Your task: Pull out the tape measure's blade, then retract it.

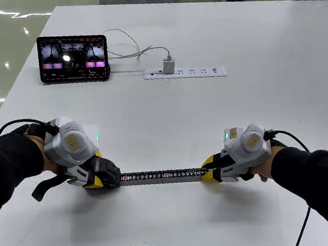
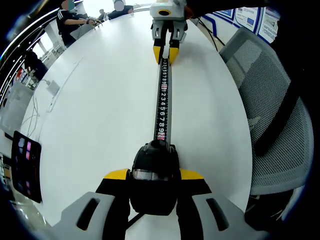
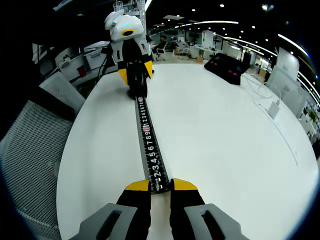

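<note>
Blade [image 1: 161, 174] lay drawn out flat across the white counter [image 1: 209, 114].
In the head view the left claw [image 1: 96, 176], at 7 o'clock, was clamped around the black tape measure case [image 1: 106, 172]; the right claw [image 1: 210, 175], at 4 o'clock, pinched the blade's tip, numbers facing up.

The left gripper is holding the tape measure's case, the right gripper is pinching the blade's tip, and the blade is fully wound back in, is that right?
Not quite: the blade is pulled out, stretched along the table from the case to the right gripper, as the head view shows. The left gripper does hold the case.
</note>
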### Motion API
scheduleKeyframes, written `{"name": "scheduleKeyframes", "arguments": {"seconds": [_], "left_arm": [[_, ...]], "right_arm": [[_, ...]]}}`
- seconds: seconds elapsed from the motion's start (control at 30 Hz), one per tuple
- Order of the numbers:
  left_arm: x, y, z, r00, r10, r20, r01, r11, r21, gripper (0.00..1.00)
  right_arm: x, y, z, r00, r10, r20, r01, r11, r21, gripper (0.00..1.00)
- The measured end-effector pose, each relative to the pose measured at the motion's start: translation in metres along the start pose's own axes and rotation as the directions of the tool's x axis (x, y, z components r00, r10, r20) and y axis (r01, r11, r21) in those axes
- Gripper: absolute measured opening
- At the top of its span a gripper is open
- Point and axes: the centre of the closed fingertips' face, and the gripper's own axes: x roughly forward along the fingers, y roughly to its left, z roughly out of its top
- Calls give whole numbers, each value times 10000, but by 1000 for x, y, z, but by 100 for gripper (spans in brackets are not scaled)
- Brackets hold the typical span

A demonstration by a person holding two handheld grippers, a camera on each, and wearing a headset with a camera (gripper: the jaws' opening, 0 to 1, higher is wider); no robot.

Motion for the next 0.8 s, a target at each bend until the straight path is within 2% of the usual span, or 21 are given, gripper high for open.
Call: {"name": "scheduleKeyframes", "arguments": {"seconds": [0.8], "left_arm": [[1,1,-2,10000,25,-16,-25,10000,2,29]], "right_arm": [[-8,-2,-8,9999,-33,-123,34,9999,114,10]]}}
